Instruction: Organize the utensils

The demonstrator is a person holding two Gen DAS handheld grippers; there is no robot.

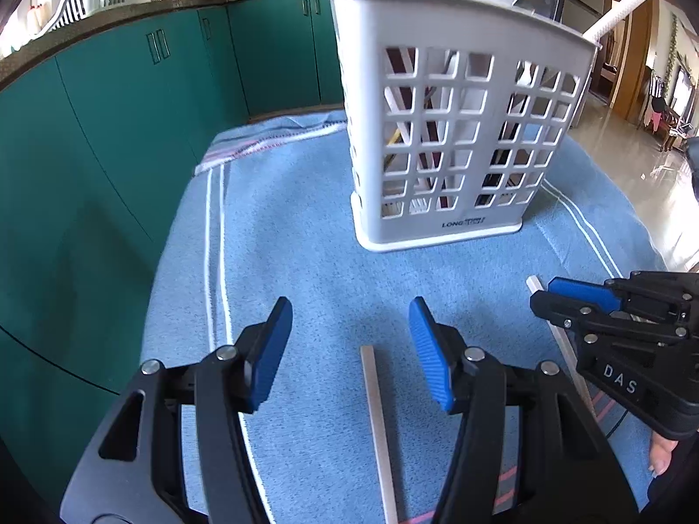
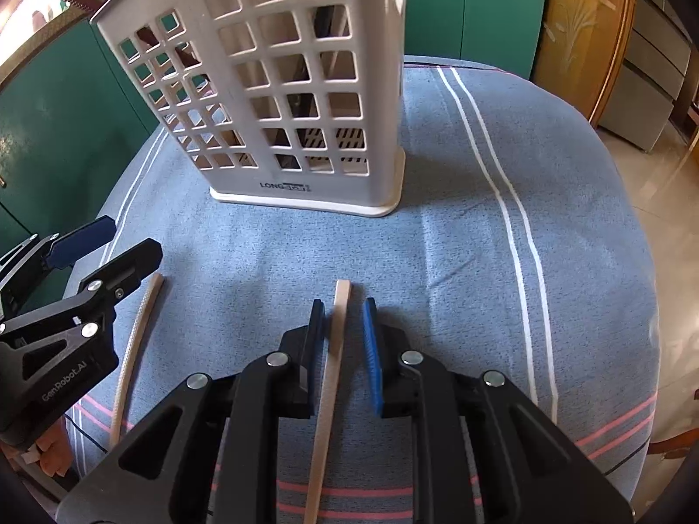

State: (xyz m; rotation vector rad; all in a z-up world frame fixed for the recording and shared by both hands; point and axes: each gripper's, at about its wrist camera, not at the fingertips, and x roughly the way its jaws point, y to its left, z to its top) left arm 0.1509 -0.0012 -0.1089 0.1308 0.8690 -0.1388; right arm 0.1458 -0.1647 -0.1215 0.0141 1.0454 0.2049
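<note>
Left claw [image 1: 349, 349]: spread, straddling pale flat chopstick [image 1: 379, 432] on blue towel [image 1: 306, 240] | right claw [image 2: 345, 340]: partly spread around second chopstick [image 2: 334, 371], contact unclear | slotted grey holder [image 1: 458, 131]: upright beyond, utensils inside.

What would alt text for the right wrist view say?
The right tool straddles a pale chopstick lying on a blue striped towel, jaws not yet closed. A white utensil caddy stands ahead; the left tool enters at left.

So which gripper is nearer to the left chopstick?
Left gripper. Its open fingers straddle that chopstick; the right gripper sits off to the side, around the other chopstick.
</note>
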